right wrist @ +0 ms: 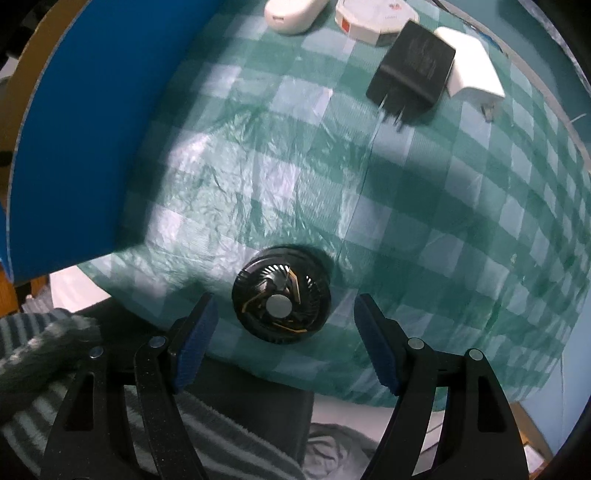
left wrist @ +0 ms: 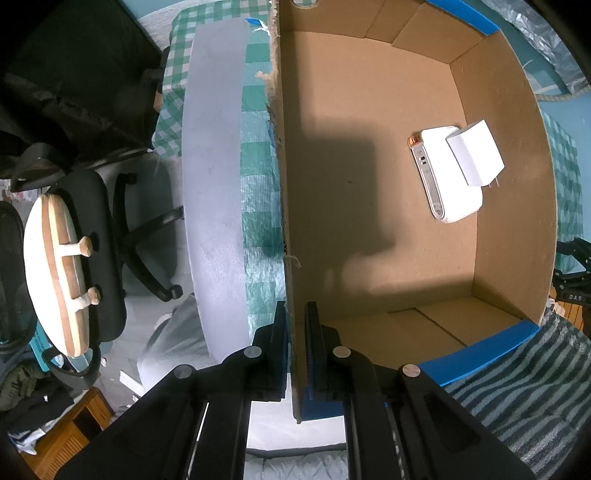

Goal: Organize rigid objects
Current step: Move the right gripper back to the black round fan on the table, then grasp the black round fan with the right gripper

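In the left wrist view my left gripper (left wrist: 295, 314) is shut on the near wall of an open cardboard box (left wrist: 288, 184), one finger inside and one outside. On the box floor lie a white power bank (left wrist: 439, 184) and a white charger plug (left wrist: 476, 155) resting on it. In the right wrist view my right gripper (right wrist: 284, 317) is open and empty, its fingers on either side of a round black fan (right wrist: 282, 299) at the table's near edge. Farther back lie a black charger (right wrist: 413, 70), a white charger (right wrist: 472, 70), a white oval case (right wrist: 291, 13) and a white device (right wrist: 373, 18).
The table has a green checked cloth (right wrist: 332, 184). The box's blue outer side (right wrist: 81, 129) stands at the left in the right wrist view. A black office chair (left wrist: 110, 229) with a round board on it stands beside the table. A striped sleeve (right wrist: 37, 350) lies near my right gripper.
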`<state>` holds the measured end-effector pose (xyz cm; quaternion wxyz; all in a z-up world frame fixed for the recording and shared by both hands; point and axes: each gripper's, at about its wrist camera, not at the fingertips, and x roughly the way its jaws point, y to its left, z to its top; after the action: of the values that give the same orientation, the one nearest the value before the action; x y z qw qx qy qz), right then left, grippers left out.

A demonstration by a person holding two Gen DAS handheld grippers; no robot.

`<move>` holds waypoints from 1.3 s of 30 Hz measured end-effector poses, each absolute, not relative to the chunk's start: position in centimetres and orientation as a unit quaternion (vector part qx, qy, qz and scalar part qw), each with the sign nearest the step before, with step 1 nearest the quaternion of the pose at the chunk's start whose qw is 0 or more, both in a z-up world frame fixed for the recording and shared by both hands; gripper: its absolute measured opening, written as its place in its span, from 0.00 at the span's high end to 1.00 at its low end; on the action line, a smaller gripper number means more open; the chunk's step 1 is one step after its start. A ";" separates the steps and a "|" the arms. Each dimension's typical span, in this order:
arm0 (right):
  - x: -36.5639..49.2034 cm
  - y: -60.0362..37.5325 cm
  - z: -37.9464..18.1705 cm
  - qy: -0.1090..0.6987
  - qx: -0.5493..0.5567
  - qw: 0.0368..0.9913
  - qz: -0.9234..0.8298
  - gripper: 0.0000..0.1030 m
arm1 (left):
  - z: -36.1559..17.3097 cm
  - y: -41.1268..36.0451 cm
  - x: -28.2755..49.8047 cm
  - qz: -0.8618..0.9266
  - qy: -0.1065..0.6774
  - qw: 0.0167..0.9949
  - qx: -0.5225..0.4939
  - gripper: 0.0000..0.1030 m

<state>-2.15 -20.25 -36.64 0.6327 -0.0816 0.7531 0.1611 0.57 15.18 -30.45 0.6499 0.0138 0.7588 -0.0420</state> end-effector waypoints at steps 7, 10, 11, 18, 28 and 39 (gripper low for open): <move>-2.8 -20.5 -38.5 0.755 -0.086 0.631 0.154 0.26 | -30.5 15.2 0.5 -0.042 0.759 0.650 0.014 0.92; -2.9 -20.6 -39.4 0.759 -0.083 0.627 0.154 0.26 | -30.5 15.2 0.5 -0.042 0.759 0.650 0.012 0.92; -2.9 -20.6 -39.6 0.760 -0.084 0.626 0.153 0.26 | -30.5 15.2 0.5 -0.042 0.759 0.650 0.012 0.92; -3.0 -20.1 -40.4 0.763 -0.094 0.622 0.151 0.39 | -30.5 15.2 0.5 -0.043 0.759 0.649 0.012 0.92; -2.7 -19.5 -39.3 0.757 -0.089 0.628 0.156 0.40 | -30.6 15.0 0.7 -0.045 0.760 0.648 0.013 0.92; -1.8 -18.3 -34.6 0.729 -0.097 0.654 0.178 0.40 | -30.7 15.1 0.8 -0.046 0.761 0.646 0.016 0.92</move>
<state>-1.81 -18.34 -34.59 0.6543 -0.0969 0.7286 0.1779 0.83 15.07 -30.71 0.6463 0.0163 0.7615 -0.0457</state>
